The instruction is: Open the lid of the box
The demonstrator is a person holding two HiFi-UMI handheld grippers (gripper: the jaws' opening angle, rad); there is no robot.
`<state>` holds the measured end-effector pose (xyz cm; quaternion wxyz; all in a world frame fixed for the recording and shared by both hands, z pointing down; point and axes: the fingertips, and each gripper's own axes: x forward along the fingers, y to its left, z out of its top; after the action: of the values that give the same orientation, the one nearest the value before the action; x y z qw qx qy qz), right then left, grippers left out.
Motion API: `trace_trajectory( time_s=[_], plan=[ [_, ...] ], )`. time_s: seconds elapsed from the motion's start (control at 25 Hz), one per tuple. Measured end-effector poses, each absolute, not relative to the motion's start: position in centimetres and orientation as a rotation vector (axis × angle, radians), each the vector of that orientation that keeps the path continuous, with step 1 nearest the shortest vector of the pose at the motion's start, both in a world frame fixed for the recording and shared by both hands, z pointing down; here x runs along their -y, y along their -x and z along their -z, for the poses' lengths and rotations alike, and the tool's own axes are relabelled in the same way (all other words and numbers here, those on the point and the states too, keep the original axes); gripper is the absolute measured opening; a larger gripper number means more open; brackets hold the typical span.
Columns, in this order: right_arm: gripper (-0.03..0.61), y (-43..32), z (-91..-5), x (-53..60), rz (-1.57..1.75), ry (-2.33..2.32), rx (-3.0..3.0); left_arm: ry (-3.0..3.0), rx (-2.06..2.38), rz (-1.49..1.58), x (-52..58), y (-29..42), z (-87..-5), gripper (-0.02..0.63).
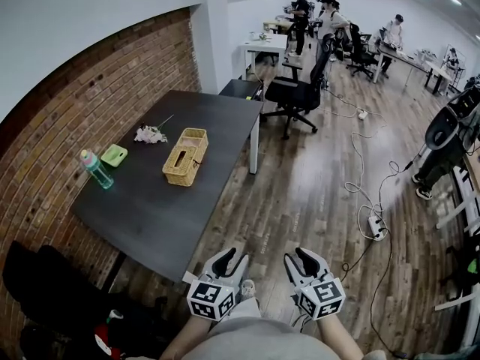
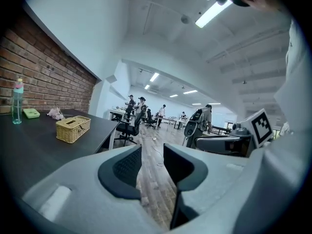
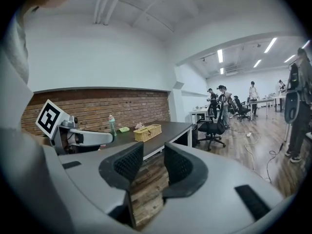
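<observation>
A woven wicker box with a slot in its top stands near the middle of the dark table. It also shows far off in the left gripper view, as the box, and in the right gripper view, as the box. Both grippers are held low by the person's body, short of the table's near edge and well away from the box. My left gripper is open, with only floor between its jaws. My right gripper is open too and holds nothing.
On the table's left part stand a green-blue bottle, a green dish and a small flower bunch. A brick wall runs along the left. A black office chair stands beyond the table. Cables and a power strip lie on the wooden floor to the right.
</observation>
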<state>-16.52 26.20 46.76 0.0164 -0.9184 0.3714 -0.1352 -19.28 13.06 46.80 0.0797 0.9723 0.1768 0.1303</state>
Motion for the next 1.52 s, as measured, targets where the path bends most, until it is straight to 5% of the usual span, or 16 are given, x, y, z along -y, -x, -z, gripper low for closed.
trace_trajectory(
  time_s=[0.76,1.52],
  plan=[
    [0.179,-1.0,-45.9,-18.0,0.399,2.817,-1.167,-2.914,-0.496,-0.374,-5.1,2.2,-46.1,0.163],
    [0.179,-9.4,-49.1,-13.6,0.485,2.751,-1.251,-2.917,-0.321,-0.443,0.1,-5.9,-48.9,0.162]
  ],
)
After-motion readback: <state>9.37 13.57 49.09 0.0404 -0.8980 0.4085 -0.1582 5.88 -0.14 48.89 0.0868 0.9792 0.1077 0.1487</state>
